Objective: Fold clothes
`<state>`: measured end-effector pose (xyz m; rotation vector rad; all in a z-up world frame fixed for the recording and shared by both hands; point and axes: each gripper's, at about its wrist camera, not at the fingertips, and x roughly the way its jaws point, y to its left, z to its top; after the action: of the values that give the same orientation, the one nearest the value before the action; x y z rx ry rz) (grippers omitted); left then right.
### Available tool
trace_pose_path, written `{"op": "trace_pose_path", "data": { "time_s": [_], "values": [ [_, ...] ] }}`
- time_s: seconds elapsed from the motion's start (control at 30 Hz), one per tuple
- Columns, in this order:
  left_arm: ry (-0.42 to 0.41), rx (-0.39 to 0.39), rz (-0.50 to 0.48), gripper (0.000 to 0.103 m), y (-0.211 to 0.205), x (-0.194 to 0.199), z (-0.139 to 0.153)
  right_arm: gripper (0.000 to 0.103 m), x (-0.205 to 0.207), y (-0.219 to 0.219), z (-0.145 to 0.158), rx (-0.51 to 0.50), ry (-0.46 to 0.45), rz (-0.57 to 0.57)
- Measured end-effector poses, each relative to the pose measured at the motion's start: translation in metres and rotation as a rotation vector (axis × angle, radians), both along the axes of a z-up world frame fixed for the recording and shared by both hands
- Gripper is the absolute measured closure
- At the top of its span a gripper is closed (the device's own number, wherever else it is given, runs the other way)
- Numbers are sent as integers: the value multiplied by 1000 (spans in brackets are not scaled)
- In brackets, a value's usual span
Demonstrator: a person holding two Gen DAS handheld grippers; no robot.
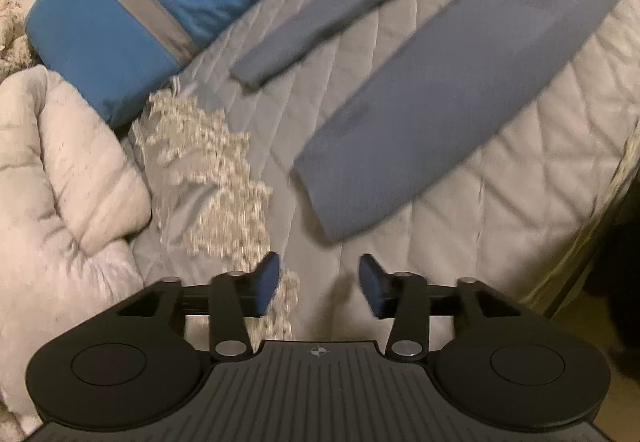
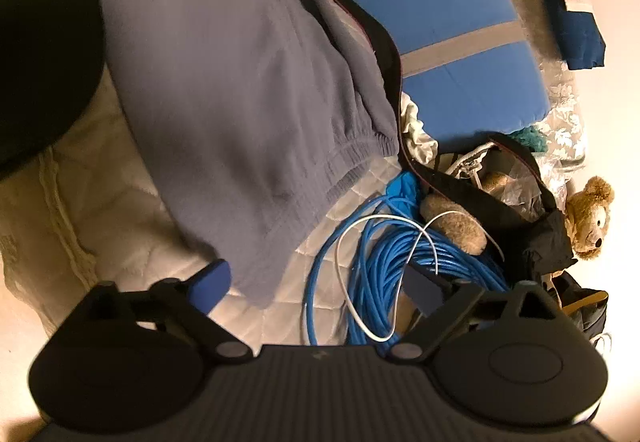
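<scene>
Grey-blue sweatpants (image 1: 460, 82) lie spread on the quilted bed (image 1: 500, 170); one leg ends just ahead of my left gripper (image 1: 319, 284), the other leg (image 1: 312, 30) lies further off to the left. My left gripper is open and empty, above the bed, short of the leg cuff. In the right wrist view the pants' waist end (image 2: 240, 102) with its elastic band (image 2: 360, 158) lies ahead. My right gripper (image 2: 316, 286) is wide open and empty, its left finger (image 2: 210, 284) beside the waist corner.
A blue pillow with grey stripes (image 1: 160, 2) and a pale duvet (image 1: 60, 170) lie left of the pants. Right of the waist are a coil of blue cable (image 2: 392, 262), a black bag (image 2: 500, 186) and a teddy bear (image 2: 590, 218). The bed edge (image 1: 592, 226) is at right.
</scene>
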<state>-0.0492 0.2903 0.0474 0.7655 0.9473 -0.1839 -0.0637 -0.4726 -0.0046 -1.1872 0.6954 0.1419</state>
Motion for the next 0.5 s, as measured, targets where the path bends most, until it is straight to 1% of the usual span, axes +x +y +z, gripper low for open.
{"op": "trace_pose_path", "data": {
  "time_s": [0.1, 0.17, 0.3, 0.43, 0.5],
  "values": [
    [-24, -40, -23, 53, -12, 6, 15, 0, 0, 6, 8, 21, 3, 12],
    [-45, -75, -38, 53, -21, 12, 25, 0, 3, 11, 15, 34, -12, 9],
    [-90, -167, -79, 52, -51, 23, 41, 0, 17, 24, 27, 43, -86, -26],
    [-123, -234, -168, 52, -100, 33, 48, 0, 30, 47, 45, 168, -128, -75],
    [-135, -249, -205, 52, -126, 35, 48, 0, 36, 62, 51, 229, -137, -85]
  ]
}}
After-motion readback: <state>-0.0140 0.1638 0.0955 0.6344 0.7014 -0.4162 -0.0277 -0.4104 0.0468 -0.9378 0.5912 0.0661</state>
